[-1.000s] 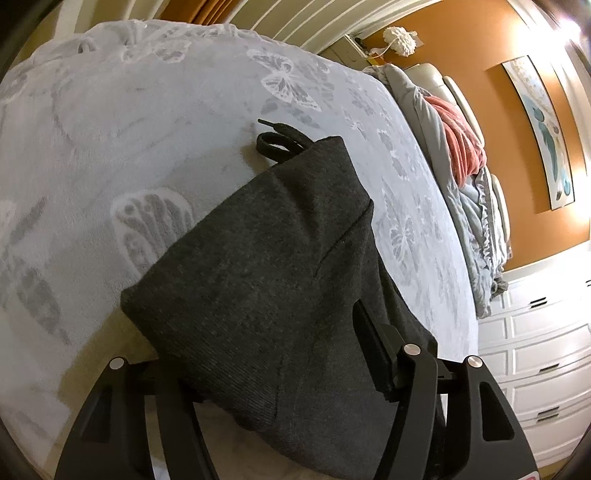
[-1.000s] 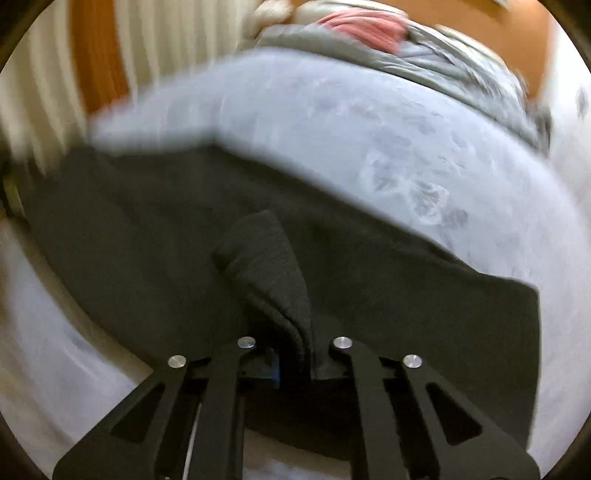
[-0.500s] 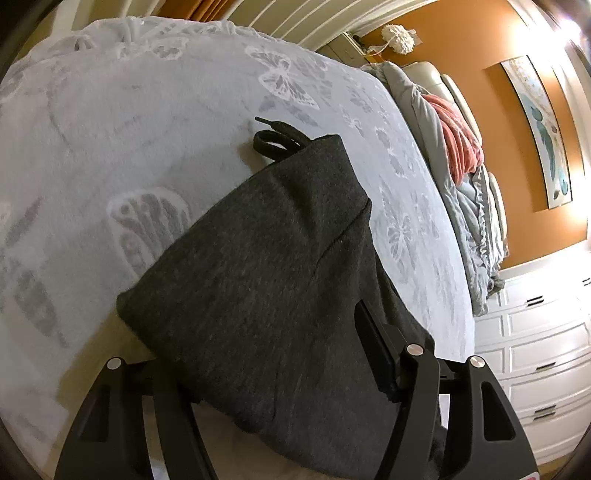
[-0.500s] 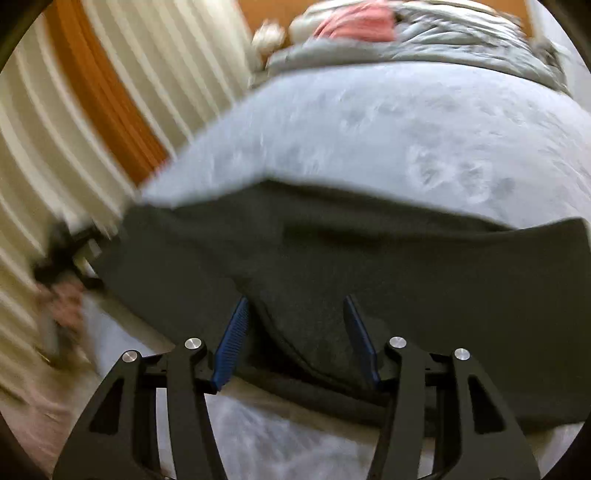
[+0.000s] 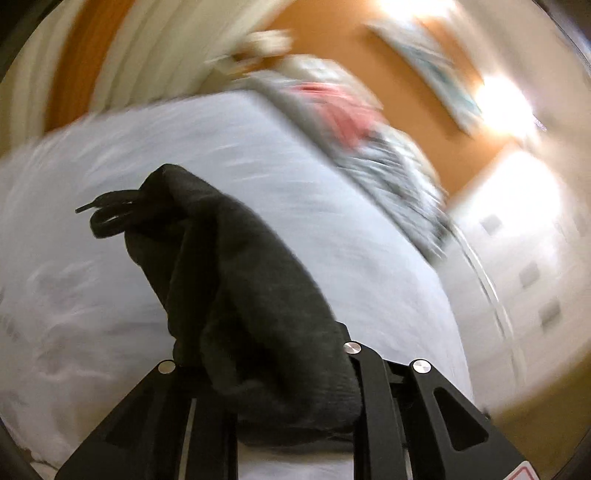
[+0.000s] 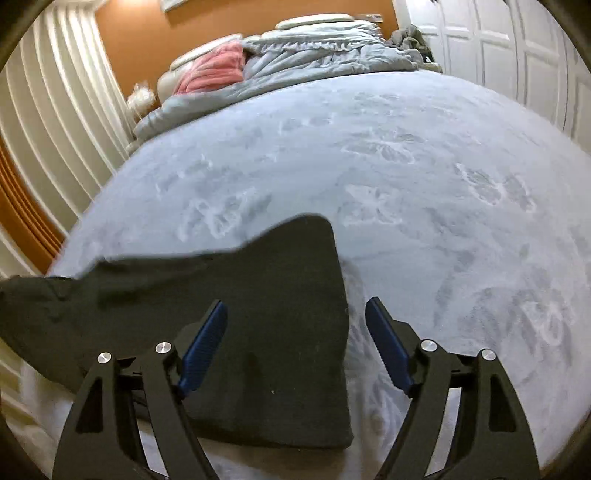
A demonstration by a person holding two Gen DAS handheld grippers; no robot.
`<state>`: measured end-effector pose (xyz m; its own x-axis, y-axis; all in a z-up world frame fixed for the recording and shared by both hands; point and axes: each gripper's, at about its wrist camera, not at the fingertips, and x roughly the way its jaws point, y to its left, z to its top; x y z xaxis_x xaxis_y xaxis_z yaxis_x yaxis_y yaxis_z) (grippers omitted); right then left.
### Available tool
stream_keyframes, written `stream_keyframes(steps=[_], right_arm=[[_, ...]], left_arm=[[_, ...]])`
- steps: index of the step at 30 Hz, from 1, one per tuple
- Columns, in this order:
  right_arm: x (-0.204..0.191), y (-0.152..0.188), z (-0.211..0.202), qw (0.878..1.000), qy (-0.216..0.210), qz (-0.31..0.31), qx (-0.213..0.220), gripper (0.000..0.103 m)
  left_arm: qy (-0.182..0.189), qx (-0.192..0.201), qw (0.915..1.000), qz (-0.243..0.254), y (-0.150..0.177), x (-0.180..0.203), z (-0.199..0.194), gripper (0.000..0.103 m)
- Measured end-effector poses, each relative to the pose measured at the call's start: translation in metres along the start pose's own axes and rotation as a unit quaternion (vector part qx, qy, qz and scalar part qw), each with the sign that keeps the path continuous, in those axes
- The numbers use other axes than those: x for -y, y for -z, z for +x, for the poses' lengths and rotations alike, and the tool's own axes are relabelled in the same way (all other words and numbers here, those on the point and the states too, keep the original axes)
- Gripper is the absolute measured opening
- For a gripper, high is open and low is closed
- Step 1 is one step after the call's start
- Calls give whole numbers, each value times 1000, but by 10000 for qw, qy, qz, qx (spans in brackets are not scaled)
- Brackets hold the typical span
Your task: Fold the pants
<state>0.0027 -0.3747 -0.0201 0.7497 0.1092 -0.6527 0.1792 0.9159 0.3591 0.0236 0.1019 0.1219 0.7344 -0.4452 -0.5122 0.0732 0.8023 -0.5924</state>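
Pale grey-blue plush with a faint butterfly pattern covers the bed [image 6: 406, 177], the largest thing we record in both views. At its far end, in the right wrist view, we note a rumpled grey comforter [image 6: 325, 59] with a pink blanket [image 6: 214, 74] beside it, against an orange wall [image 6: 140, 33]; white panelled doors [image 6: 498, 44] stand to the right. The left wrist view is heavily blurred, so we can confirm there only the bed [image 5: 332, 206], the orange wall and a white set of drawers [image 5: 528, 258]. The dark charcoal pants [image 6: 266, 314] lie on the near part of the bed in the right wrist view, one corner raised to a peak, the cloth trailing off to the left. In the left wrist view the pants [image 5: 251, 302] appear bunched into a thick roll running away from the camera, with the black drawstring [image 5: 107, 214] hanging out at the far end. The left hand-held gripper [image 5: 266, 373] is pinching this bunched cloth, which fills the gap between its fingers. The right hand-held gripper [image 6: 295, 325] is spread wide, its blue pads [image 6: 205, 343] apart over the edge of the pants and gripping nothing.
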Motion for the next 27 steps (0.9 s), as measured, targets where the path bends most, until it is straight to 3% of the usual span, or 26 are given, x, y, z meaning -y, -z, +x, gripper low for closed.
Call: stream_keyframes(steps=[2,3,4,5,6,9,11,14,18,21,23,24,25,26,27], right_arm=[[5,-4,-3,9997,-167,137,126,75],[7,-5,-3,9995,-234,189,128,75],[10,-5,-4,9990,-345,282,96,75],[11,-5,-3,9985,-427,331,62,75],[14,-5,-4,9982,-492,354,38,75],[12,-6,-13,9977,-597,290,113,75],[9,-5,-17,9973,-695,205,94,75],[5,-5,-13,9958,-901,161,-41,75],[-6,2,-4,9914,-1253,116,-355,75],[-13,12,14,9930,-895,68,-772,83],[-18,21,27,9940,-513,-46,-964,81],[-23,23,29,9947,-366,-201,-942,72],[-31,23,28,9940,-398,-389,-940,35],[-38,19,25,9929,-598,-404,-941,20],[-43,14,17,9930,-697,-441,-839,17]], left_arm=[[325,-151,9973,641,13,70,7,15],[493,-300,9943,901,27,105,17,28],[656,-428,9912,1065,42,126,28,45],[758,-564,9882,1207,57,143,41,92],[674,-629,9869,1327,82,157,57,97],[552,-761,9841,1505,121,161,79,97],[521,-1009,9852,1281,134,144,88,97],[407,-1162,9885,872,129,106,87,97],[-98,-937,9948,384,108,47,71,97],[-295,-821,9962,-29,98,16,61,97],[-357,-743,9964,-191,99,-1,53,97],[-406,-702,9964,-230,99,-8,49,97],[-446,-689,9964,-229,98,-16,47,97],[-485,-683,9963,-207,98,-19,45,97],[-558,-703,9959,-144,96,-22,45,97]])
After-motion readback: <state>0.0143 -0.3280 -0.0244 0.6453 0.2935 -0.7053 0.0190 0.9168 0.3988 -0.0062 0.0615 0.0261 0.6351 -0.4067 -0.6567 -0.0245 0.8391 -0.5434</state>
